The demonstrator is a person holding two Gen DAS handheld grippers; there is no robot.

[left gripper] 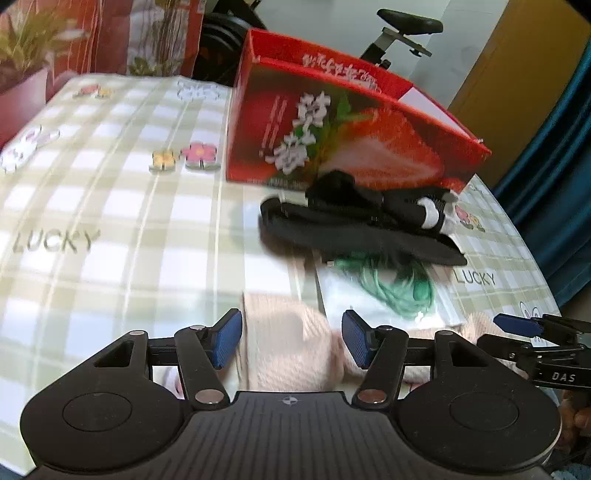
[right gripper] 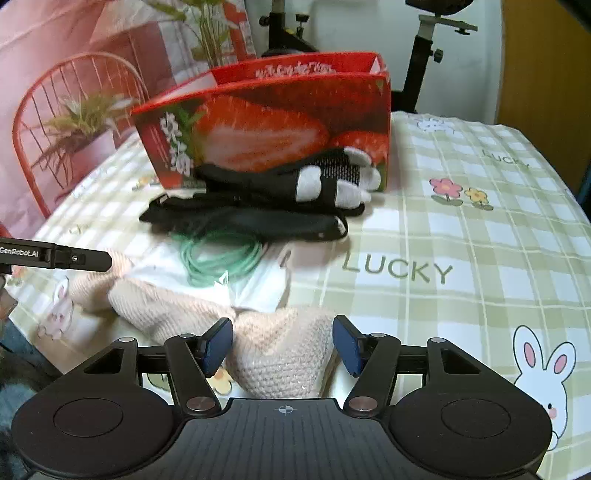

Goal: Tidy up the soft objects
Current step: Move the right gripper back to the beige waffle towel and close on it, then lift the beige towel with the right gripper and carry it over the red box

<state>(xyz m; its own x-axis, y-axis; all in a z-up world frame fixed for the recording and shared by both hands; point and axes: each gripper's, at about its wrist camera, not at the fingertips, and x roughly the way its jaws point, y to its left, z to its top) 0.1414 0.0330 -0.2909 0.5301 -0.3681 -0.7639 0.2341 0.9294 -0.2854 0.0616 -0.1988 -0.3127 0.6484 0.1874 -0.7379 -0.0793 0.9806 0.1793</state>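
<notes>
A pale pink knit piece point(left gripper: 291, 343) point(right gripper: 280, 354) lies on the checked tablecloth point(left gripper: 110, 221) near the front edge. My left gripper point(left gripper: 291, 341) stands open with one end of the knit between its blue pads. My right gripper point(right gripper: 282, 349) is open too, around the other end, and small gaps show beside its pads. Behind the knit lies a white packet point(right gripper: 258, 284) with a green cord coil point(left gripper: 399, 288) point(right gripper: 221, 258) on it. Further back are a pile of black cloth point(left gripper: 354, 229) point(right gripper: 258, 218) and a black-and-white glove point(right gripper: 332, 181). A red strawberry box point(left gripper: 332, 122) point(right gripper: 266, 122) stands open-topped behind them.
A red wire chair point(right gripper: 29, 122) and a potted plant point(right gripper: 88, 147) stand beyond the table's left side. An exercise bike point(left gripper: 402, 26) is behind the box, and a blue curtain point(left gripper: 554, 184) hangs at the right.
</notes>
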